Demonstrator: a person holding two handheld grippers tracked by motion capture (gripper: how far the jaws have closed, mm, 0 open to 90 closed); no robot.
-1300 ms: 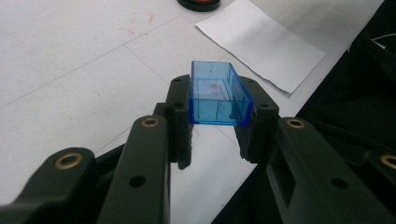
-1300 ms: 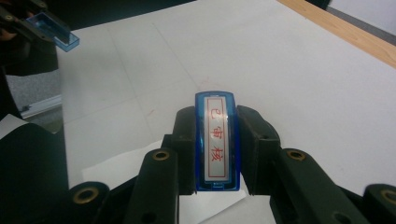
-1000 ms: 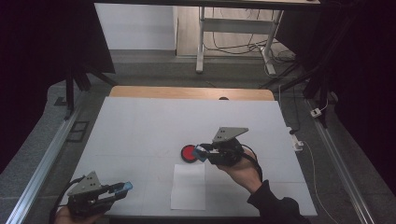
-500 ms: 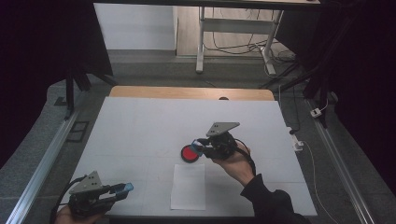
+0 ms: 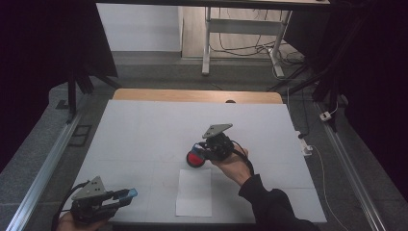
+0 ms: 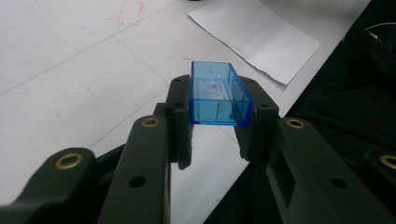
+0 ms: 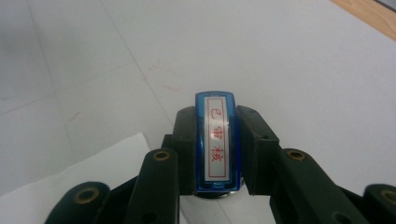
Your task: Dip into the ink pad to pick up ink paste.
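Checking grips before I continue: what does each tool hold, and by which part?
Left tool clamps the blue cap by its long sides. Right tool clamps the stamp by its long sides.

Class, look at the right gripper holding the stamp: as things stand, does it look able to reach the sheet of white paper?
Probably yes. The right gripper, shut on the blue stamp, sits just beyond the paper, with bare table between. The red ink pad beside it lies off the paper.
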